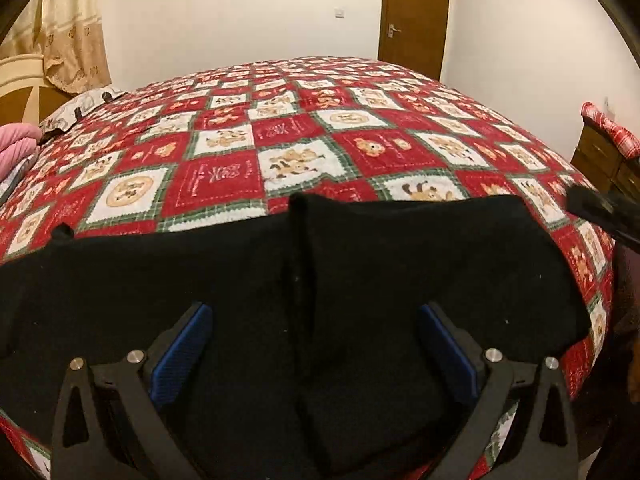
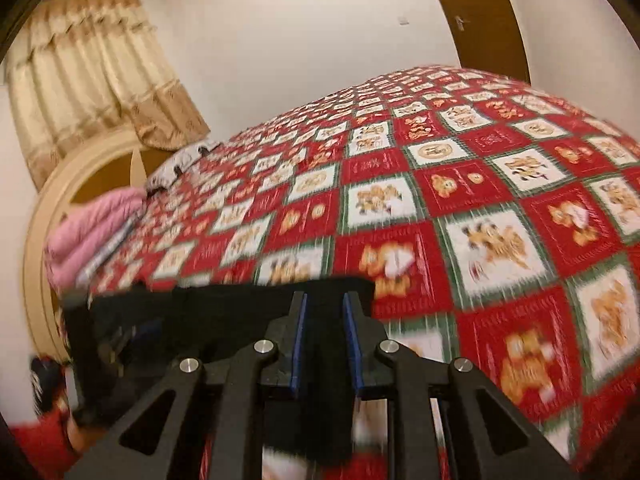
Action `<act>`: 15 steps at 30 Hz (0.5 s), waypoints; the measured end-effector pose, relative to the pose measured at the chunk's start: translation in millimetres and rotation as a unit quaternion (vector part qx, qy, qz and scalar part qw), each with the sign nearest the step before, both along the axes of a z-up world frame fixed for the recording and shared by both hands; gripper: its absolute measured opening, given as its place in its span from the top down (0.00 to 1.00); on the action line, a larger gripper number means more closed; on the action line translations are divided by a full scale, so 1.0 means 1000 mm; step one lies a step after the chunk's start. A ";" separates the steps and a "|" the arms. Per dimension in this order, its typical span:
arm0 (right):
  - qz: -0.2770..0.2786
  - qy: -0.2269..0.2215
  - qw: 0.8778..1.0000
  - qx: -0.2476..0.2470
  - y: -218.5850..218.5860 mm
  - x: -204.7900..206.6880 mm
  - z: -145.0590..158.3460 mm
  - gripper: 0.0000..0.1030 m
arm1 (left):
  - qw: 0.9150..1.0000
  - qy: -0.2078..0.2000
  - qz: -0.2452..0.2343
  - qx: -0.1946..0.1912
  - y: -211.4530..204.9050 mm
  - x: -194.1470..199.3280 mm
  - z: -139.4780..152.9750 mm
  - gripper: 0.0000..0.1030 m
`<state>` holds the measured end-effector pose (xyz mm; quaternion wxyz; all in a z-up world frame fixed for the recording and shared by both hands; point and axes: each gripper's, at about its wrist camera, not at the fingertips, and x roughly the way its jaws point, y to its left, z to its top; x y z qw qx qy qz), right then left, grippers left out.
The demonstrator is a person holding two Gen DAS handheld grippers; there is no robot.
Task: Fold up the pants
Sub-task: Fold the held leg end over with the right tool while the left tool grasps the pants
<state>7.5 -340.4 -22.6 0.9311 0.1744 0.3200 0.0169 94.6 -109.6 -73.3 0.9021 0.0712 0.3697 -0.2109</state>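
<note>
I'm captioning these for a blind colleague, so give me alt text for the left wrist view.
Black pants lie spread on a bed with a red patchwork quilt, with the open left gripper above them, its blue-padded fingers wide apart and holding nothing. A brown door stands in the white wall behind.

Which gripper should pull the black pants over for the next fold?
Probably the right gripper: its jaws pinch the black pants. The left gripper hangs open above them, holding nothing.

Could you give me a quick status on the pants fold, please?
Left gripper open over black pants. Right gripper shut on pants. Nothing in the way on quilt.
</note>
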 end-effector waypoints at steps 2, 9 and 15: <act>0.020 0.021 1.000 -0.009 0.013 -0.011 -0.010 0.81 | 1.000 -0.003 0.002 -0.001 -0.001 -0.001 0.000 0.00; 0.013 0.070 0.997 0.001 0.022 -0.014 -0.050 0.80 | 1.000 0.005 -0.005 0.001 0.003 0.000 0.000 0.00; 0.009 0.058 0.998 0.021 0.016 -0.019 -0.047 0.78 | 1.000 -0.001 0.020 -0.005 0.046 -0.003 0.007 0.00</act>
